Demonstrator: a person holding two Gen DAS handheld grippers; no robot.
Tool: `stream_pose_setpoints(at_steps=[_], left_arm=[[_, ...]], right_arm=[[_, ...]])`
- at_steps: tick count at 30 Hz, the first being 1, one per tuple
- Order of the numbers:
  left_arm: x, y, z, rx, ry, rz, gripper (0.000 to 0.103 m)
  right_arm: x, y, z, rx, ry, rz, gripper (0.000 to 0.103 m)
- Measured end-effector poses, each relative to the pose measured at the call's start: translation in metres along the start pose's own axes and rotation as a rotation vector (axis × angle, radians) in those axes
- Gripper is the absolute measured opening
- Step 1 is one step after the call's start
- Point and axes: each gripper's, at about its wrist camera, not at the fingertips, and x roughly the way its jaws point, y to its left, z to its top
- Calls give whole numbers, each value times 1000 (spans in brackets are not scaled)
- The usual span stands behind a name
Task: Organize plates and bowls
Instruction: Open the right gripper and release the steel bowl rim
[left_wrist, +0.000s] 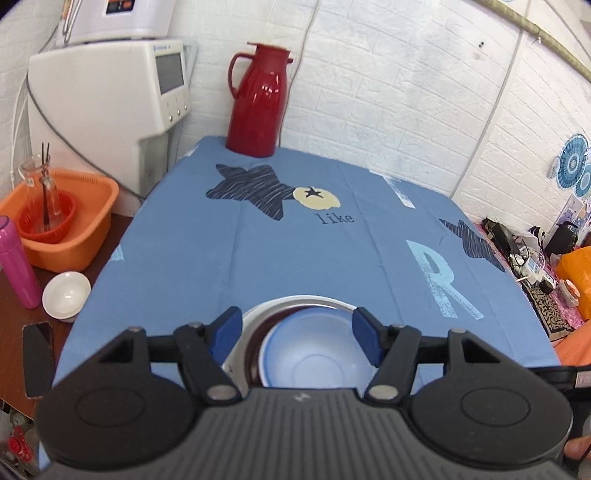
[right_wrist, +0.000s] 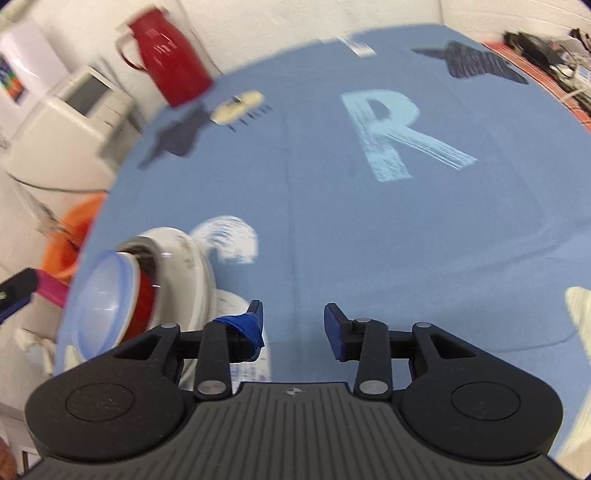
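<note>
Pale blue bowl nested in red bowl, white plate beneath.

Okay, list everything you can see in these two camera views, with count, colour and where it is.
Stacked bowls: pale blue in dark red in white, near table edge.
Small bowl: one, white, left side table.
Flask: one, red, far edge.
Tablecloth: one, blue, star print.
Basin: one, orange, left, holding a red basket.
Bottle: one, pink, far left.
Appliance: one, white, back left.
Left gripper: open, above the stack.
Right gripper: open, empty, right of the stack.
</note>
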Motion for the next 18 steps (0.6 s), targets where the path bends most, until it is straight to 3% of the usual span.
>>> stream_pose_setpoints(at_steps=[6,9,15,18], left_arm=[[-31,-47,-39,74,-143,73,66],[-45,-65,-64,110,-165,92,66],[-63,-78,-114,162,-138,79,67],[-74,-82,-138,179,-139,71,67]], right_arm=[[-24,-13,-39,108,-229,99,23],[-25,-20,-57,142,-210,121,24],[-46,-37,-92,183,-250,28,25],[-56,-46,-109,210,-261,21,26]])
